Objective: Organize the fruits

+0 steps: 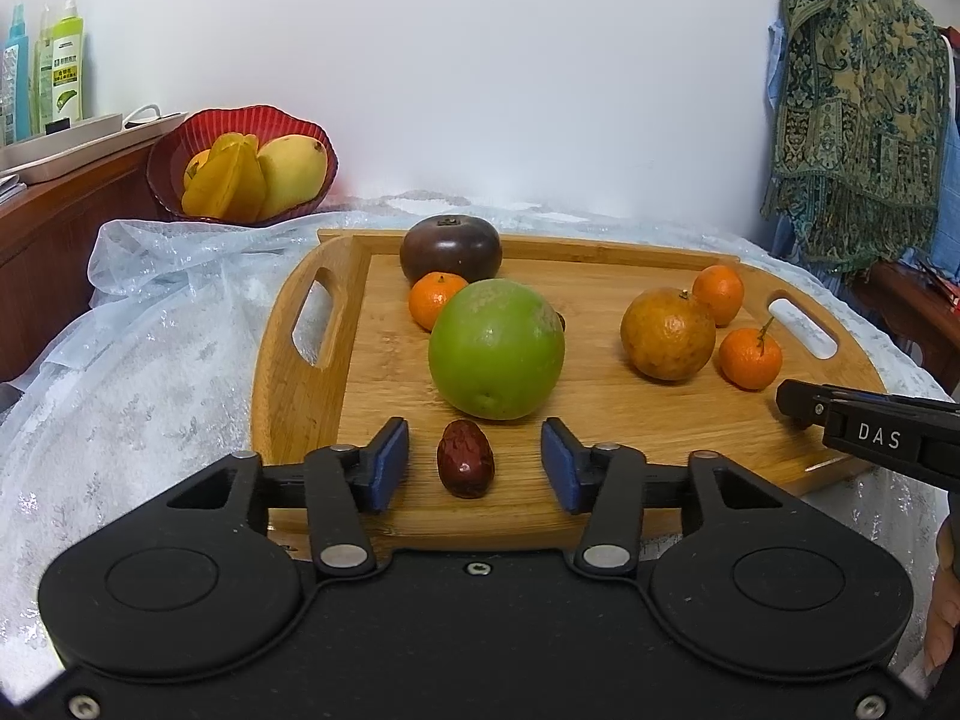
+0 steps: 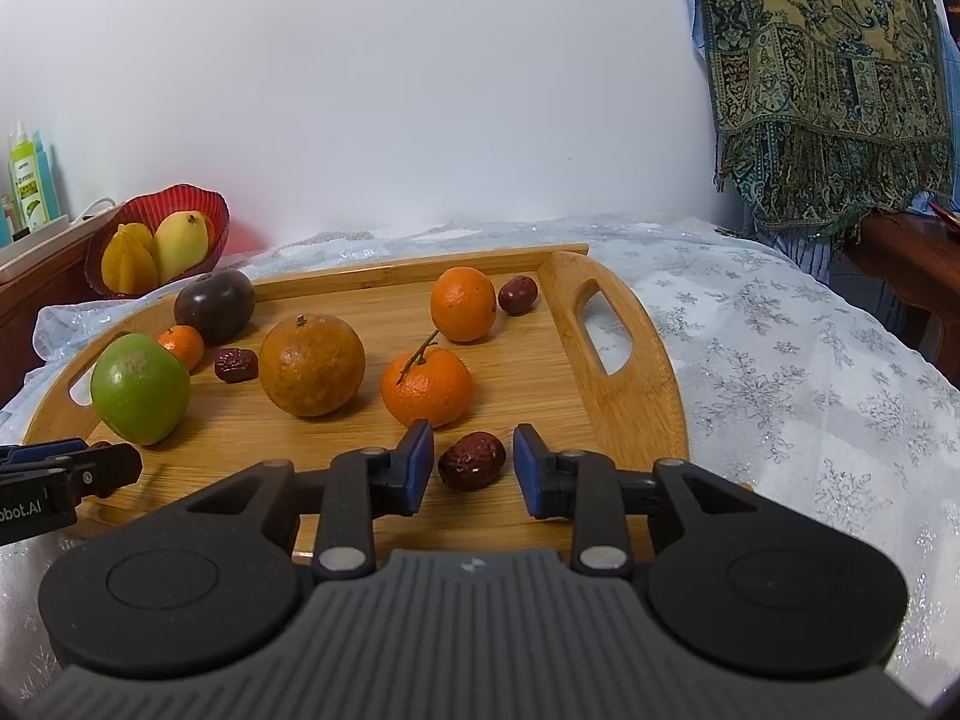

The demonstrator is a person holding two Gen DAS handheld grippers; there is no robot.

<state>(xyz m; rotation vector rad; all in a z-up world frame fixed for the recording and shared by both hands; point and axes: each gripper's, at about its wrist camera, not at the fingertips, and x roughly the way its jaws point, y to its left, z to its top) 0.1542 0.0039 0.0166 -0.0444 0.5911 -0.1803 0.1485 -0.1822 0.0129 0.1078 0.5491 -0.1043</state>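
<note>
Left gripper [image 1: 474, 468] gapes wide around a date [image 1: 465, 466], touching nothing; beyond it the green fruit [image 1: 497, 348] hides most of another date. Right gripper [image 2: 471, 468] likewise straddles a second date [image 2: 471, 461] on the tray [image 2: 636, 372], pads apart.

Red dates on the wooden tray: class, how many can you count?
4. One between the left gripper's fingers, one between the right gripper's fingers, one mid-tray, one far right. Others may be hidden.
</note>
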